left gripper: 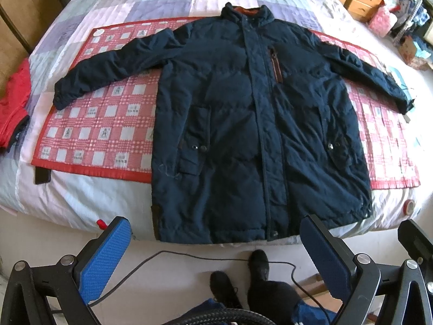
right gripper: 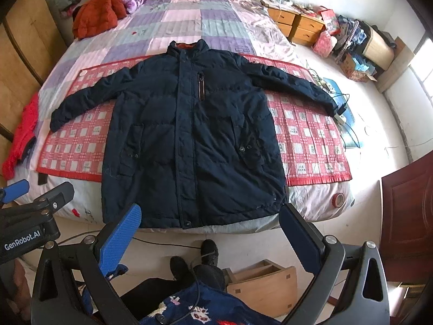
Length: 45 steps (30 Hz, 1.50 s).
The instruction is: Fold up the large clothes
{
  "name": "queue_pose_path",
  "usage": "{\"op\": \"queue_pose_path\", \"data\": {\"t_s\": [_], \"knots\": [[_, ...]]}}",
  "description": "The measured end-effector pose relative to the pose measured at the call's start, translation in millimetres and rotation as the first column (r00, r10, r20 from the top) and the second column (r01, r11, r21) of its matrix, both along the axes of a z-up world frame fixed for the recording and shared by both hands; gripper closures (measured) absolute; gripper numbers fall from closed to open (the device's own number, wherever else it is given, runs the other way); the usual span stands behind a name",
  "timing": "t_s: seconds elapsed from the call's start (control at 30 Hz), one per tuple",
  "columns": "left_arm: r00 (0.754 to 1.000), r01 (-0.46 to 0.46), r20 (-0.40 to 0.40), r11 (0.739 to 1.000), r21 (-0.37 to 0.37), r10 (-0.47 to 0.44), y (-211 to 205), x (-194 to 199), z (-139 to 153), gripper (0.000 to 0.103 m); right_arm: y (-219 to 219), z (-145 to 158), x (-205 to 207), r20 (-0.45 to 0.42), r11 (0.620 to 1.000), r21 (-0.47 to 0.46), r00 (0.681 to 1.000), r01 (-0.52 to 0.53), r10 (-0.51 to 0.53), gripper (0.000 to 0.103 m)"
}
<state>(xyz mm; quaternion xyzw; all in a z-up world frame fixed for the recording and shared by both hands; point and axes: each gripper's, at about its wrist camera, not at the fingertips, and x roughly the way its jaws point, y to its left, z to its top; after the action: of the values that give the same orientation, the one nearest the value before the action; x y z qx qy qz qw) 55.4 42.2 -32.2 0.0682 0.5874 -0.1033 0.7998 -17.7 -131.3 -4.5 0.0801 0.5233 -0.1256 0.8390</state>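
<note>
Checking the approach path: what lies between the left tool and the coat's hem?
Only bare pale floor, crossed by a thin black cable, separates the open left tool from the navy padded coat, in the left wrist view.

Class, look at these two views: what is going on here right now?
A person stands at the foot of a bed with a two-finger gripper in each hand. A dark navy coat lies spread flat, front up, sleeves out, on a red checked mat. The left gripper and the right gripper are both open, short of the hem, holding nothing. No fold has been made yet.
</note>
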Motion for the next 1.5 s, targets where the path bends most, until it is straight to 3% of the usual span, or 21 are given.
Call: {"op": "queue_pose_path", "data": {"t_s": [0.33,0.47,0.6,0.77,0.97,1.17,1.3,1.43,1.5], "knots": [[1.0,-0.021,-0.009,1.0,0.014,0.021,-5,24,-11,0.0,-15,-9,28,-0.061,0.999,-0.044,0.998,-0.017,0.015,0.0],[0.999,-0.035,-0.011,0.999,0.012,0.035,-16,42,-25,0.0,-33,-25,50,-0.115,0.996,-0.086,0.993,-0.035,0.025,0.0],[1.0,-0.012,-0.025,1.0,-0.004,0.012,-38,63,-52,0.0,-70,-47,73,-0.095,0.997,-0.055,0.995,-0.05,0.045,0.0],[0.999,-0.014,-0.049,1.0,-0.006,0.013,-66,91,-102,0.0,-122,-93,105,-0.061,0.991,-0.065,0.992,-0.115,0.111,0.0],[0.996,-0.059,-0.064,0.998,-0.031,0.057,-88,139,-175,0.0,-162,-171,166,-0.083,0.972,-0.08,0.973,-0.22,0.214,0.0],[0.997,-0.071,-0.01,0.997,0.015,0.071,-97,189,-235,0.0,-148,-235,244,-0.037,0.949,-0.092,0.953,-0.303,0.301,0.0],[1.0,-0.018,0.02,0.998,0.056,0.017,-102,222,-282,0.0,-116,-278,292,-0.03,0.898,-0.151,0.91,-0.414,0.414,0.0],[1.0,-0.009,0.02,0.994,0.105,0.007,-85,245,-330,0.0,-114,-327,307,-0.058,0.873,-0.198,0.895,-0.445,0.443,0.0],[1.0,0.002,0.015,1.0,0.03,-0.003,-66,246,-345,0.0,-131,-355,303,-0.106,0.882,-0.184,0.901,-0.435,0.422,0.0]]}}
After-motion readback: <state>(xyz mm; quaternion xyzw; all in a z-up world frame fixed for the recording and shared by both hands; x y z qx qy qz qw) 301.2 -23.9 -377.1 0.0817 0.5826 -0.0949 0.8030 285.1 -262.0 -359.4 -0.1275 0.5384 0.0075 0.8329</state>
